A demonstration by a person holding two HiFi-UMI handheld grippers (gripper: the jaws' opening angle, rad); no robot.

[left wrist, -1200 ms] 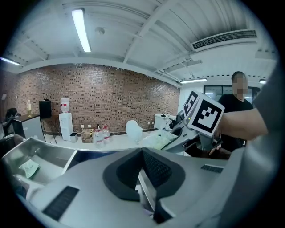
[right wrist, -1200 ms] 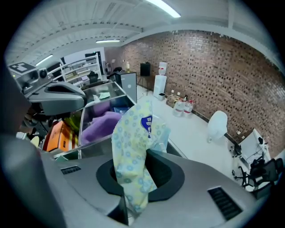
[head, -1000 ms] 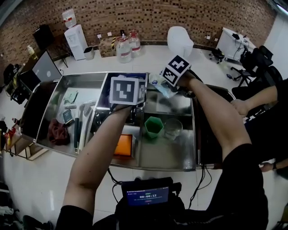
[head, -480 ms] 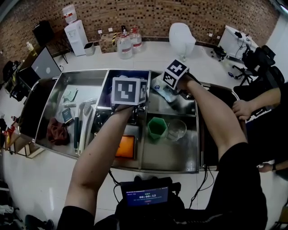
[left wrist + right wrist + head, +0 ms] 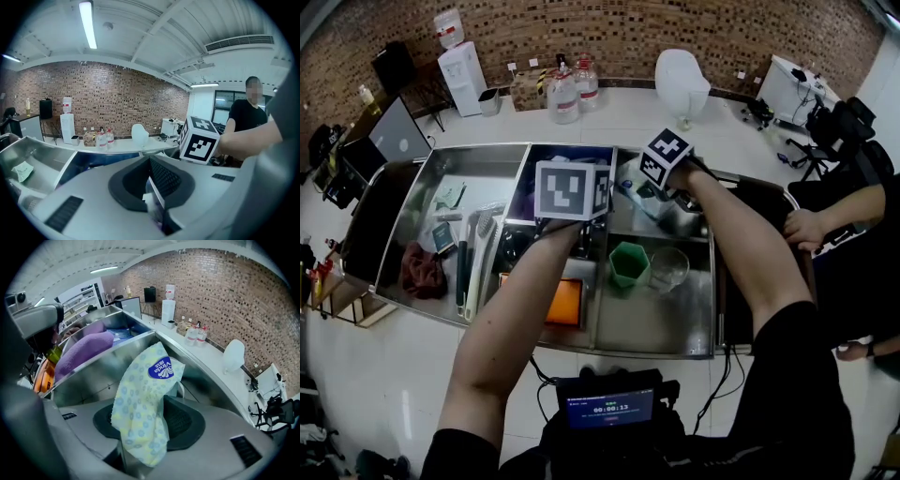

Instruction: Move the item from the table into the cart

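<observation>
A pale tissue pack with blue dots and a blue logo stands between the jaws of my right gripper. The jaws are opening, and the pack leans on one pad with a gap to the other. In the head view the right gripper hangs over the back right compartment of the steel cart, with the pack under its marker cube. My left gripper hovers over the cart's middle. Its jaws are shut on a thin flat packet with a white and purplish edge.
A green cup and a clear glass stand in the right compartment, an orange thing in the middle. Long utensils and a maroon cloth lie at the left. A purple bundle is beside the pack. Another person's arm is at the right.
The right gripper has sunk a little toward the cart's back right compartment with the tissue pack. The left gripper has barely moved.
</observation>
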